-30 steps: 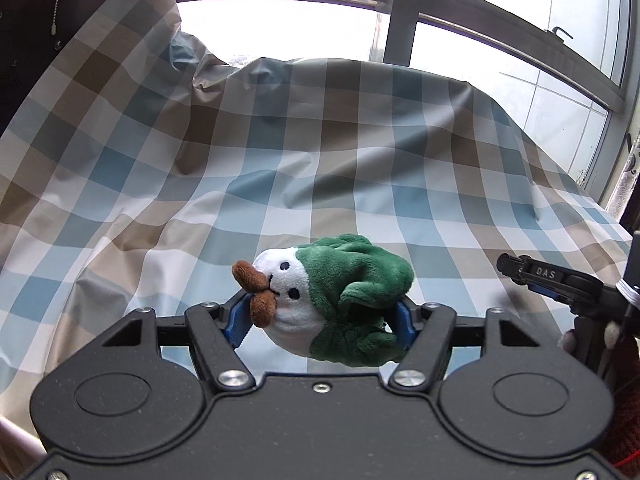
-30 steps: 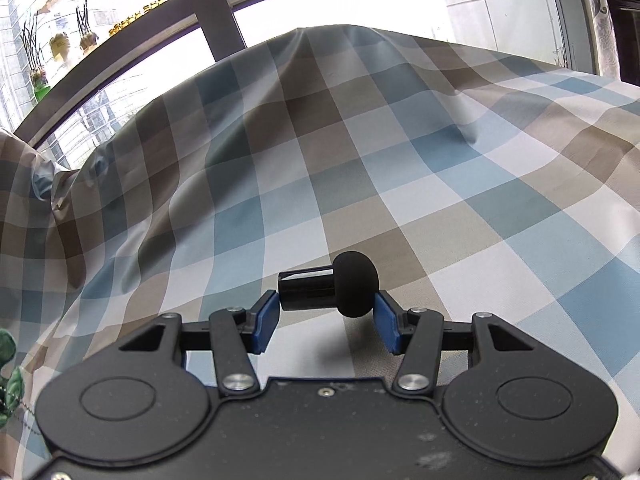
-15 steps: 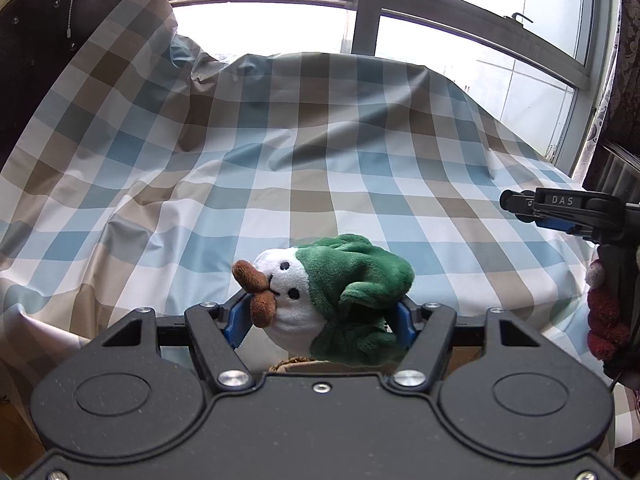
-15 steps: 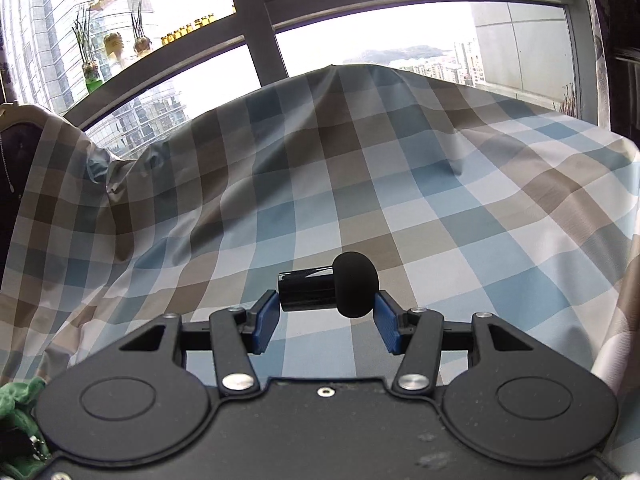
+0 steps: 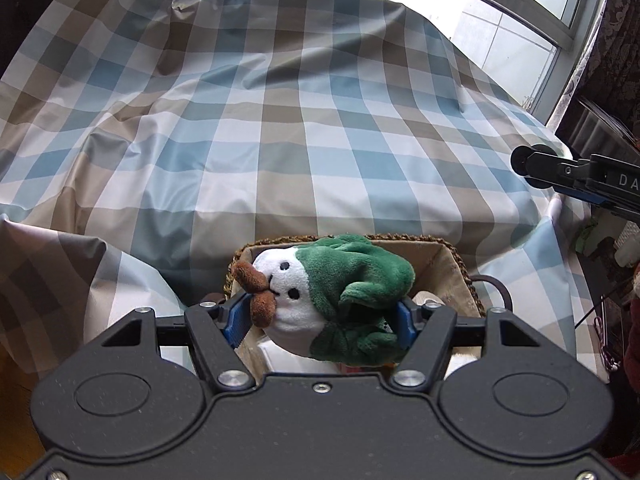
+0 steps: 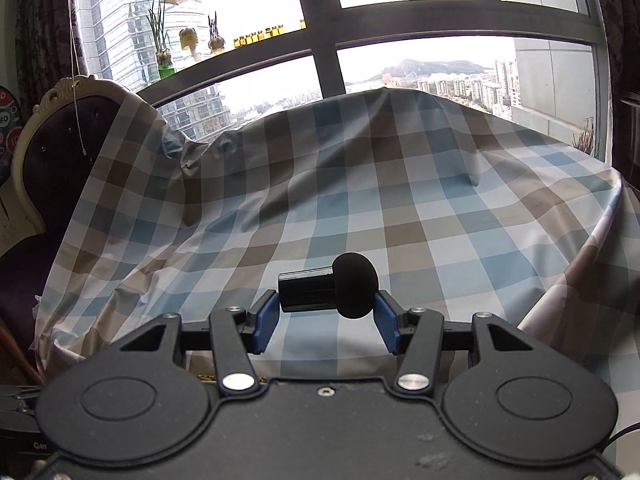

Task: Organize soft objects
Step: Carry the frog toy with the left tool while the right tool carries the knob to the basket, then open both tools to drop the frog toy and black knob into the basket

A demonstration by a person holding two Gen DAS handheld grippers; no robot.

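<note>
My left gripper is shut on a white and green plush toy with brown tufts at its face. It holds the toy just above a woven basket with a beige lining, which stands below the edge of the checked cloth. My right gripper is shut on a small black microphone with a foam ball head, held above the cloth. The right gripper also shows at the right edge of the left wrist view.
The checked cloth covers a large raised surface under a wide window. An ornate dark chair stands at the left. Small plants and jars line the window sill. Other items lie inside the basket, mostly hidden by the toy.
Both grippers have pulled back from the cloth. The basket has come into view under the plush toy. Both grips are unchanged.
</note>
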